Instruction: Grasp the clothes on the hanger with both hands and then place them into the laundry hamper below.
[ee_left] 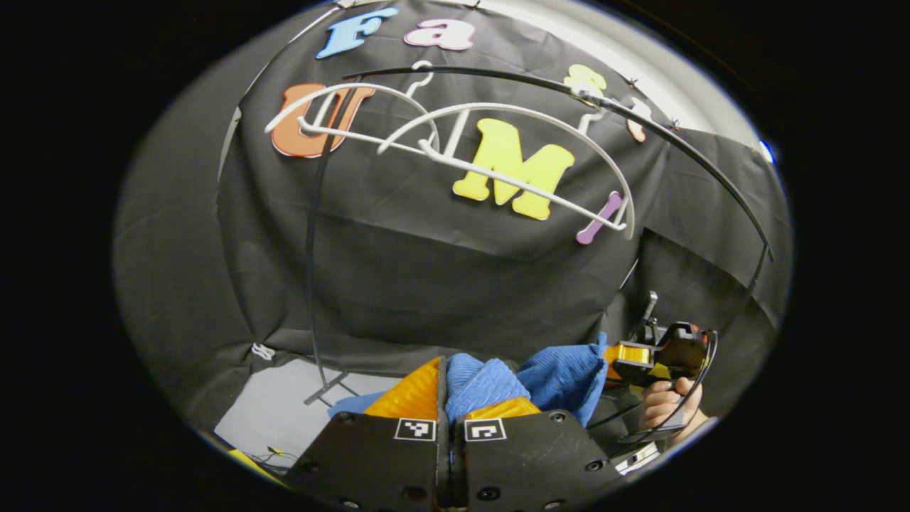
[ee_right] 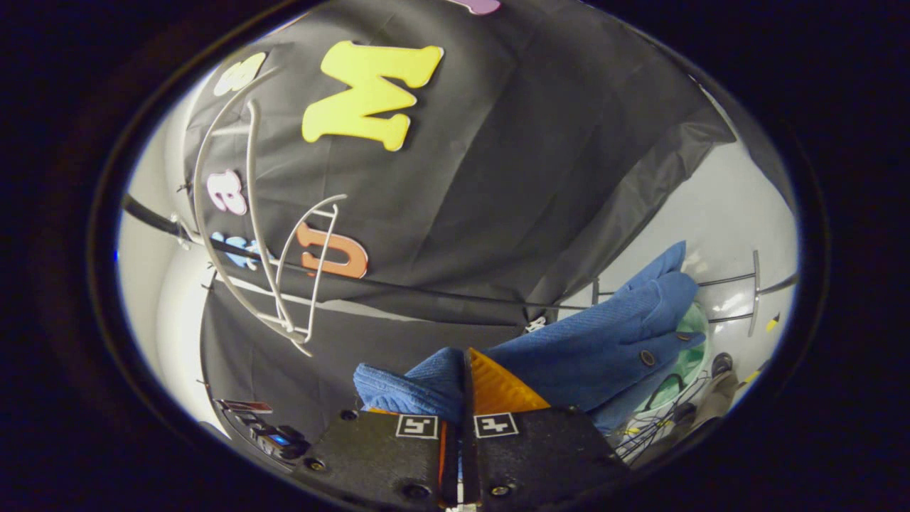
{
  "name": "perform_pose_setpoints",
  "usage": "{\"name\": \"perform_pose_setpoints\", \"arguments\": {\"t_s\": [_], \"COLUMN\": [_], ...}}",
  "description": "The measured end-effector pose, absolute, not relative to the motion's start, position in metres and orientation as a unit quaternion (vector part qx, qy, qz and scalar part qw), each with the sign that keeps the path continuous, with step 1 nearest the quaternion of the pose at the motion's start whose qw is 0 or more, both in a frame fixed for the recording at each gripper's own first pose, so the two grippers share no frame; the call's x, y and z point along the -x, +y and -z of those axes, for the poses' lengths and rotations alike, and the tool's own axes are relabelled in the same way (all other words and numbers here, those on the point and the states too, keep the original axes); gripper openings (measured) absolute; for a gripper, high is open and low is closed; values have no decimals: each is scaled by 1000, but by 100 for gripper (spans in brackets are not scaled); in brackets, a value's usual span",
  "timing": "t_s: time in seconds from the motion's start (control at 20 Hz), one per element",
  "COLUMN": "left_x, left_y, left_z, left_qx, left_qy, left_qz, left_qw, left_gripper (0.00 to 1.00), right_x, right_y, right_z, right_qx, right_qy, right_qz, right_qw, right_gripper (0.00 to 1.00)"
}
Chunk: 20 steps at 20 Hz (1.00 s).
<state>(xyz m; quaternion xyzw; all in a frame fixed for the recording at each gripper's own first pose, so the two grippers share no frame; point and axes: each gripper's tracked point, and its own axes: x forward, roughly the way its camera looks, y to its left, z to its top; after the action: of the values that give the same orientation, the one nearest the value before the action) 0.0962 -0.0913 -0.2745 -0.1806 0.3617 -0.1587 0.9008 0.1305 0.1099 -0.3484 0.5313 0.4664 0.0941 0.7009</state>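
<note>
A blue knitted garment [ee_left: 554, 377] is bunched between the fingers of my left gripper [ee_left: 446, 398], which is shut on it. In the right gripper view the same blue garment [ee_right: 604, 341], with a dark button, trails off to the right from my right gripper [ee_right: 466, 387], also shut on it. My right gripper [ee_left: 640, 363] also appears in the left gripper view, held by a hand [ee_left: 665, 402] at the garment's far end. Two bare white hangers [ee_left: 455, 142] hang on the black rail [ee_left: 640, 121] above. Under the trailing cloth sits the laundry hamper [ee_right: 686, 355], greenish inside.
The black rack's upright pole [ee_left: 313, 270] and foot [ee_left: 330, 387] stand at left on the pale floor. The white hangers [ee_right: 263, 249] also show on the left in the right gripper view. Metal rack bars [ee_right: 753, 291] lie beyond the hamper.
</note>
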Motion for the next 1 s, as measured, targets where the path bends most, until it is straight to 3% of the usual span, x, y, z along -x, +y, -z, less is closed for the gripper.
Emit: {"name": "perform_pose_setpoints", "arguments": {"t_s": [0.65, 0.7, 0.8, 0.9, 1.0], "left_x": [-90, -92, -84, -78, -85], "left_y": [-120, -120, -118, -117, -119], "left_z": [211, 211, 224, 242, 263], "left_qx": [196, 194, 191, 188, 189], "left_qy": [319, 319, 330, 349, 369], "left_qz": [234, 233, 227, 221, 214], "left_qw": [897, 898, 896, 891, 884], "left_gripper": [0, 7, 1, 7, 1], "right_x": [-116, -116, -111, -106, -103], "right_y": [182, 181, 174, 170, 165], "right_z": [276, 279, 292, 316, 345], "right_qx": [-573, -574, -575, -574, -576], "right_qy": [463, 462, 470, 484, 500], "right_qz": [-201, -200, -185, -166, -145], "right_qw": [646, 646, 644, 640, 630], "right_gripper": [5, 5, 6, 6, 6]}}
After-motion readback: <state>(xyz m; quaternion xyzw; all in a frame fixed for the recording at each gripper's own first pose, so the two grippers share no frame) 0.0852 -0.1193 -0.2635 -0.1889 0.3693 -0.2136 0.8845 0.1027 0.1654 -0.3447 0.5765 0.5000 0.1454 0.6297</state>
